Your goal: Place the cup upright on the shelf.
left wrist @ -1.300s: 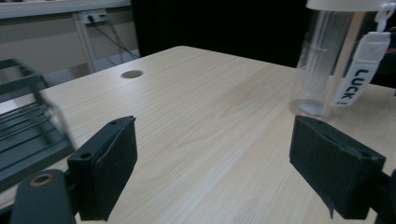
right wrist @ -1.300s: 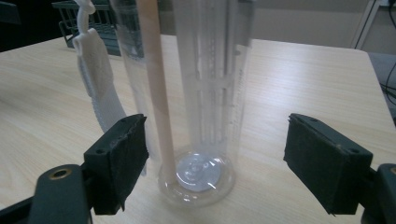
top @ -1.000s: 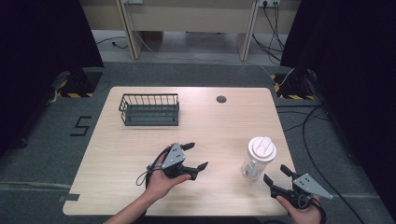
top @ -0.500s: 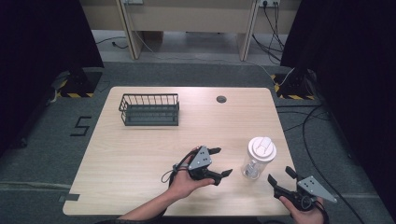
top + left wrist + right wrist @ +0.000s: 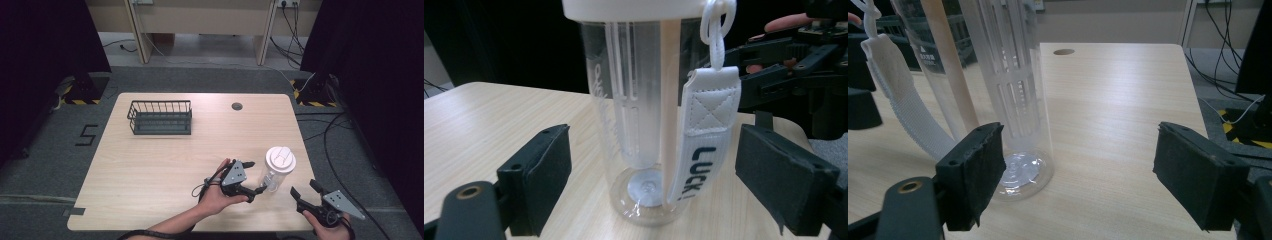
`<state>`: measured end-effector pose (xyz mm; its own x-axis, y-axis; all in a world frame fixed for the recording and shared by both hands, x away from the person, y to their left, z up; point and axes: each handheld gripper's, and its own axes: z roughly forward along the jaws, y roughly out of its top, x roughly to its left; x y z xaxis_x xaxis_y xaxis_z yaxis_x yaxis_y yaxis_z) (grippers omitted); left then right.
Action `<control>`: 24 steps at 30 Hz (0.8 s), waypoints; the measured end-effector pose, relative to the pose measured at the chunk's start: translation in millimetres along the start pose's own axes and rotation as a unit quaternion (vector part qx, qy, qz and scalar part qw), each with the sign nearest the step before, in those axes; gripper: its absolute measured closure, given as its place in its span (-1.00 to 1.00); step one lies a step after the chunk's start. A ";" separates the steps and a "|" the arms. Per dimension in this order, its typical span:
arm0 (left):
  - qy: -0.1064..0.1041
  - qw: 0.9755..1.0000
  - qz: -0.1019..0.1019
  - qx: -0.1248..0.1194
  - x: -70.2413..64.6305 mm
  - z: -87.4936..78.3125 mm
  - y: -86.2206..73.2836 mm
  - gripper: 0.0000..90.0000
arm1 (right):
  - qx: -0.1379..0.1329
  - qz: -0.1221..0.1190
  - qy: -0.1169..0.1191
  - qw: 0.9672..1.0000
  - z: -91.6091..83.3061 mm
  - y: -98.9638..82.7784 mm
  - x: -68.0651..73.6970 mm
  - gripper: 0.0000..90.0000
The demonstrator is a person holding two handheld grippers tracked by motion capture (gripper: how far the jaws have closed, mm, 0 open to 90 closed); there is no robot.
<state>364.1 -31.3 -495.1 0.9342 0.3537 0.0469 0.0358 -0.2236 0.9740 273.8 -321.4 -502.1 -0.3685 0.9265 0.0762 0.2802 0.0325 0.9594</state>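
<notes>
High view: upright tumbler at the desk's five o'clock, left gripper nearer. Left gripper view: jaws wide, flanking it, seemingly untouching. Right gripper view: right gripper wide, tumbler at ten o'clock

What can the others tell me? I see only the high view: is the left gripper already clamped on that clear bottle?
Observer: No. In the left gripper view the bottle stands between open jaws, both pads clear of it.
Operator: Anything hanging on it?
Observer: A white strap printed LUCK hangs from the lid.
Operator: And the right gripper?
Observer: The right gripper is open, with the bottle near one jaw, upright on the table.
</notes>
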 end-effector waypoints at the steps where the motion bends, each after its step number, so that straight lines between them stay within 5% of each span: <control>1: 0.000 1.000 0.004 0.001 -1.1 3.0 -0.6 -0.68 | -0.001 0.000 0.000 1.000 -0.1 0.0 -0.3 -0.54; 24: 0.034 0.999 -0.008 0.009 -7.0 48.9 -3.8 -0.68 | 0.002 0.008 -0.001 1.000 -0.6 -2.5 -3.2 -0.53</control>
<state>374.8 -77.3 -510.0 0.9071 0.4182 0.0470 0.0577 -0.2342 0.9705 273.8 -324.7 -504.6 -0.3616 0.9279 0.0913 0.2906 0.0191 0.9567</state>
